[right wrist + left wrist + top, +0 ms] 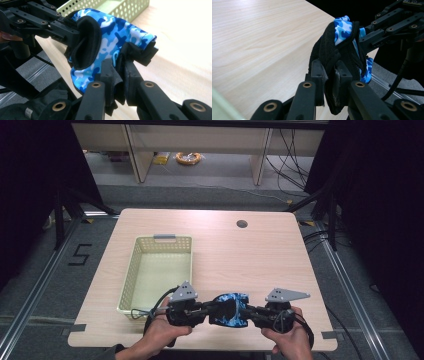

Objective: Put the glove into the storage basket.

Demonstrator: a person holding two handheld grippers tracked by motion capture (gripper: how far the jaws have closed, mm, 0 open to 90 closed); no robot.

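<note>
A blue camouflage cloth with black lining [229,309] hangs in the air between both grippers, just above the table's front edge. My left gripper [212,309] is shut on its left side; in the left gripper view its jaws pinch the black fabric [332,75]. From the right, my right gripper [248,311] is shut on the cloth's other side, and the right gripper view has its jaws clamped on a black edge of the cloth [110,37]. The other gripper's jaws reach in from the far side in each gripper view.
A pale yellow-green perforated basket [131,270] with a grey handle stands on the left half of the wooden table [250,260], just beyond my left hand. A round cable hole [242,224] lies at the far right. Dark floor and rails surround the table.
</note>
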